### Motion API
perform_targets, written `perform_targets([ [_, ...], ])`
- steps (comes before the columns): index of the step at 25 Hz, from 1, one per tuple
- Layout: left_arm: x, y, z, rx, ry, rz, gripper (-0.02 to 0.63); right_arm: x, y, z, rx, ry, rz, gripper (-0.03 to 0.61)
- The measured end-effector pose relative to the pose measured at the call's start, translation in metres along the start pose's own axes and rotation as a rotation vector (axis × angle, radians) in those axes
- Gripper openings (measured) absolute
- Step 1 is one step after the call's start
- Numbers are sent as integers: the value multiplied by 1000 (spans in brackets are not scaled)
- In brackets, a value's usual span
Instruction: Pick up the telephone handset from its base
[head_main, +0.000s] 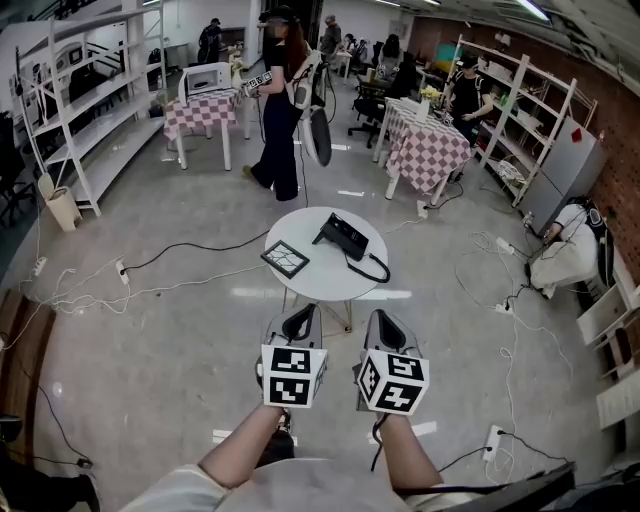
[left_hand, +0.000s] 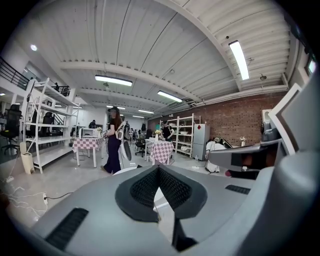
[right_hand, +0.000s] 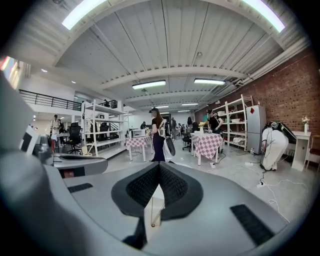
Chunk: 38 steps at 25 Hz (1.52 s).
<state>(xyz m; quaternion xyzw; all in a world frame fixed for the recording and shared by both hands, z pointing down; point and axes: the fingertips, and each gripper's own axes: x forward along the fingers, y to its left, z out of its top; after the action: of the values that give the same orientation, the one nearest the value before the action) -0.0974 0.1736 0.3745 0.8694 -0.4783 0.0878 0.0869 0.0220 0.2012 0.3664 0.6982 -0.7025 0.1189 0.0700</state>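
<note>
A black telephone (head_main: 345, 237) sits on the round white table (head_main: 310, 288), its handset resting along the base's left side and its coiled cord (head_main: 375, 270) trailing toward the table's near right edge. Both grippers hang side by side short of the table's near edge. The left gripper (head_main: 300, 318) and right gripper (head_main: 386, 324) are shut with nothing between the jaws. In the left gripper view the pads (left_hand: 158, 170) meet; the right gripper view shows the same closed pads (right_hand: 159, 167). The phone is hidden behind the jaws in both gripper views.
A dark square framed object (head_main: 286, 258) lies on the table's left part. Cables (head_main: 150, 272) run over the floor around the table. A person in dark clothes (head_main: 278, 110) stands beyond it. Checked-cloth tables (head_main: 428, 150) and shelving (head_main: 80, 120) line the room.
</note>
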Motion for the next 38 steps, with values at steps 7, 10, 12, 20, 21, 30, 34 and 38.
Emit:
perform_targets([
  [7,36,23,14,-9,-1,7,11,36,-7,17,-17,-6,-12,25],
  [10,50,32,22,-10,-12,3,11,52,-10,26,-20,-14,-23,25],
  [12,61,36,27,-3,-16,-5,11,64,-12,31,-19,-21,-30,25],
  [20,100,56,47,30,-17,-29,11,104,-20,50,2,-38,-55,25],
  [21,105,59,49,31,-17,-31,11,109,-21,52,4,-40,-58,25],
  [30,142,82,65,65,-40,-52,11,149,-26,67,22,-76,-86,25],
  [34,151,95,69,75,-42,-63,11,160,-23,69,33,-80,-101,25],
  [38,158,102,68,79,-36,-74,11,166,-24,66,40,-67,-117,25],
])
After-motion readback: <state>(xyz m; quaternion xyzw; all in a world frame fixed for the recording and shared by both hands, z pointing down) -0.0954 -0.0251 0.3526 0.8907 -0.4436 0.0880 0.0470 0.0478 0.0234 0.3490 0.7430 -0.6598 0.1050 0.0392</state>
